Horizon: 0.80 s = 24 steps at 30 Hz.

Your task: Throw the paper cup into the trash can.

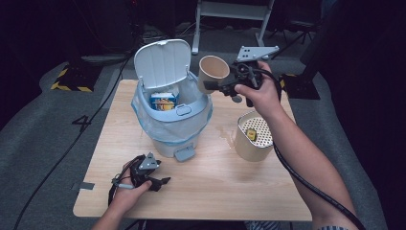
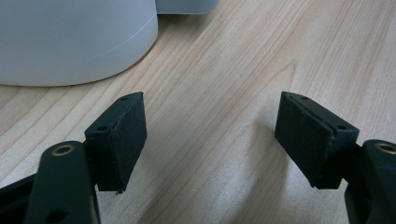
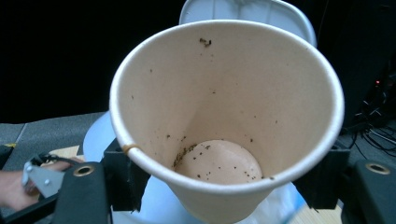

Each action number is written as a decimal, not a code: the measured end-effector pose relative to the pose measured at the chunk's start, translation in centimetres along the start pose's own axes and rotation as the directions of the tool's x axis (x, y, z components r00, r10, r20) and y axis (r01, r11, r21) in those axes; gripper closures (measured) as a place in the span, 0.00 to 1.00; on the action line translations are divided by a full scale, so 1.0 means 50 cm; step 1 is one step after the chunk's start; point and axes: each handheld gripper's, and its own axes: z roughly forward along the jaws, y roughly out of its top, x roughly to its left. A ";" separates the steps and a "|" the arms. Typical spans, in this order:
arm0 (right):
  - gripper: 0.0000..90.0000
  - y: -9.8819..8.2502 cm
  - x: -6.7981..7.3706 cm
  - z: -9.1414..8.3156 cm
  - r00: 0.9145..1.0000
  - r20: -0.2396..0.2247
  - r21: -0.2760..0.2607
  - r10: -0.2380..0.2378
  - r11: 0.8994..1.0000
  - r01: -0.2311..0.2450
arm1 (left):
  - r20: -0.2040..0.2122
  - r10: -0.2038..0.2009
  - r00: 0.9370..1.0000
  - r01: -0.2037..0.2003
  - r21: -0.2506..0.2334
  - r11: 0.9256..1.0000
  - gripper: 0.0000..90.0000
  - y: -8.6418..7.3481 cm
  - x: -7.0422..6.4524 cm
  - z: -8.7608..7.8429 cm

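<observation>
1. The right tool (image 1: 216, 86) grips a beige paper cup (image 1: 213, 72), one black jaw pressed on each side of its wall. The cup is held in the air, tilted, just beside the open bin (image 1: 170, 120) at the bin's right.
2. In the right gripper view the cup (image 3: 224, 107) is a tapered cone with a rolled rim, matte inside and speckled with dark crumbs that gather on its round bottom.
3. The left tool (image 1: 152, 179) rests low on the table (image 1: 215, 187) near its front edge, its jaws spread wide with bare wood between the pads (image 2: 119, 140).
4. The bin is smooth pale-grey plastic, lined with a thin translucent bag, with its rounded lid (image 1: 162, 62) standing up; a blue-and-yellow carton (image 1: 164, 101) lies inside, its print too small to read.
5. A second beige container (image 1: 253, 136) with a perforated top stands to the right of the bin, well apart from the left tool.
6. The table is light wood with straight grain; open room lies between the bin and the front edge.
</observation>
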 end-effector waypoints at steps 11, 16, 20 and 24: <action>0.34 0.006 0.018 0.099 1.000 -0.022 0.060 0.000 0.998 0.002 | 0.000 0.002 1.000 -0.002 0.000 1.000 0.28 0.000 -0.001 0.000; 0.34 0.011 0.020 0.116 1.000 -0.010 0.108 -0.004 0.994 0.005 | -0.002 0.003 1.000 -0.003 0.002 1.000 0.29 0.000 -0.001 0.000; 0.33 0.010 0.020 0.127 1.000 -0.006 0.156 -0.010 0.988 0.011 | -0.001 0.002 1.000 -0.002 0.001 1.000 0.29 0.000 -0.001 0.000; 0.12 0.003 0.021 0.144 0.997 -0.021 0.200 -0.068 0.977 0.071 | -0.001 0.003 1.000 -0.003 0.003 1.000 0.29 0.000 -0.001 0.000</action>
